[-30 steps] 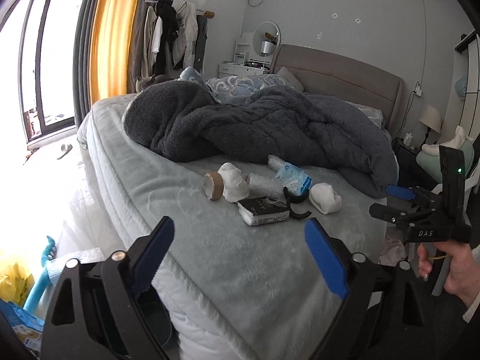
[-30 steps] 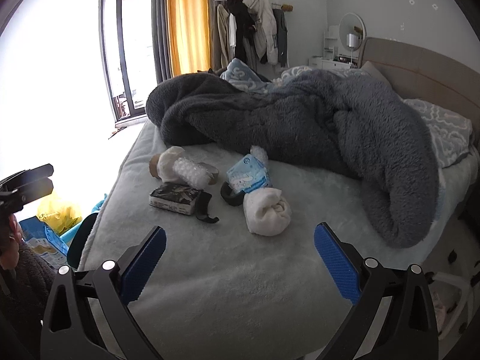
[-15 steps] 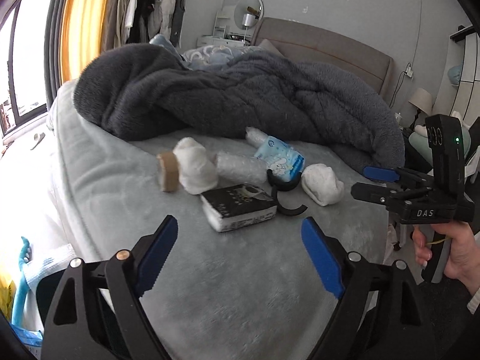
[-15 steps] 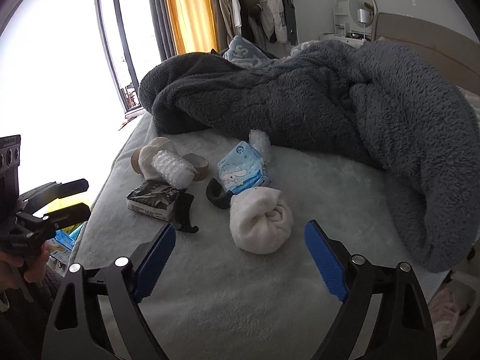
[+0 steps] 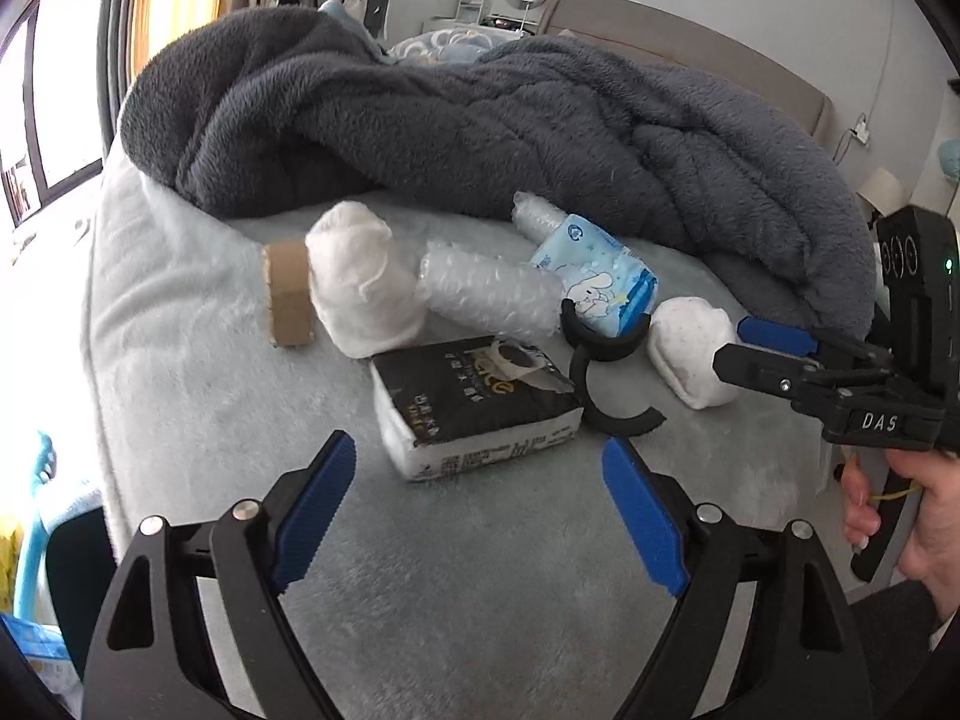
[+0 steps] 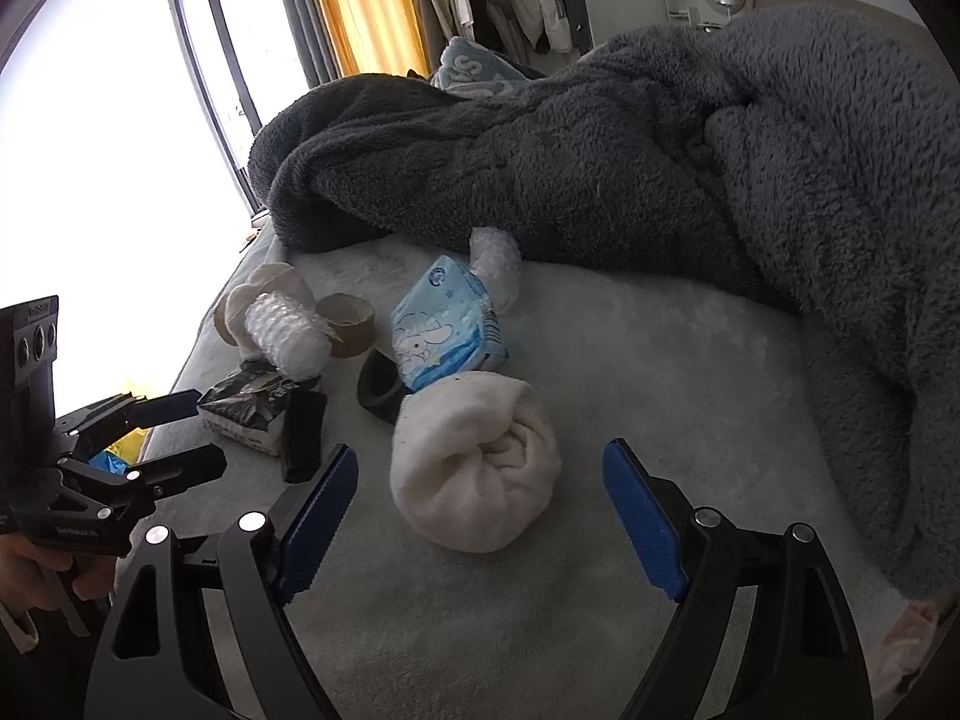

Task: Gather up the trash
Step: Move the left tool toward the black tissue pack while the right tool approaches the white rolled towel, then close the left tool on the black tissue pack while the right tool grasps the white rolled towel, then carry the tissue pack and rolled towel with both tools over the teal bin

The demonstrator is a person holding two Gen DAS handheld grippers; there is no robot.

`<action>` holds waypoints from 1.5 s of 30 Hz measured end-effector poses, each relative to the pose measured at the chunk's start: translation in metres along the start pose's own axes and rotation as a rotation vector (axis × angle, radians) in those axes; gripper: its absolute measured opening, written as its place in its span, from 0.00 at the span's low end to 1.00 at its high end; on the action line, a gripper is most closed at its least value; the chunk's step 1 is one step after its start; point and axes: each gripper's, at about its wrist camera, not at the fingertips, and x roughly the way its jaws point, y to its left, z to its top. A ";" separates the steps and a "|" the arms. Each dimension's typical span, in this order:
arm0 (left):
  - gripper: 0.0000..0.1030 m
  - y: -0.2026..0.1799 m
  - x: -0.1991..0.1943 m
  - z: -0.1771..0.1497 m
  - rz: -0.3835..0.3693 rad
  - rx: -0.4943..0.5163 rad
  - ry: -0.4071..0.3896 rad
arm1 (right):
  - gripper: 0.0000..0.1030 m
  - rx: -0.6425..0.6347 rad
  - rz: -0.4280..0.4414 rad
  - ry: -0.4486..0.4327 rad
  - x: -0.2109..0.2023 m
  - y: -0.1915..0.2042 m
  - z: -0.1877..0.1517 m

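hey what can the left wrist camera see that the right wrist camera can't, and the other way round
Only the left wrist view shows the printed top of the black tissue pack, a second balled white sock beside the cardboard tape roll, and the hand holding the right gripper.

Only the right wrist view shows the bright window with the yellow curtain, and the left gripper seen from outside.

Both show the blue tissue packet, the bubble wrap roll, a balled white sock, black curved plastic pieces and the grey blanket. Both grippers are open.
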 end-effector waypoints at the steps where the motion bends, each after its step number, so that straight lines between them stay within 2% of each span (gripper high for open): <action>1: 0.84 -0.001 0.002 0.001 -0.007 -0.006 0.001 | 0.82 0.006 0.007 0.002 0.001 -0.002 0.000; 5: 0.84 -0.006 0.011 0.003 0.019 0.009 0.009 | 0.82 0.008 0.015 0.011 0.005 -0.007 0.000; 16: 0.84 -0.002 0.032 0.012 0.057 -0.049 0.036 | 0.81 0.039 0.070 0.054 0.025 -0.015 -0.001; 19: 0.83 0.002 0.035 0.012 0.055 -0.060 0.037 | 0.76 0.059 0.090 0.060 0.030 -0.017 0.001; 24: 0.77 0.005 0.037 0.014 0.044 -0.066 0.050 | 0.67 0.083 0.098 0.076 0.035 -0.018 0.002; 29: 0.73 0.005 0.033 0.016 0.033 -0.050 0.052 | 0.57 0.113 0.083 0.086 0.033 -0.015 0.009; 38: 0.73 0.016 0.007 0.017 -0.003 -0.056 0.021 | 0.55 0.087 0.033 0.052 0.020 0.006 0.026; 45: 0.73 0.022 -0.019 0.021 0.003 -0.027 -0.037 | 0.55 0.113 0.017 -0.015 0.001 0.017 0.042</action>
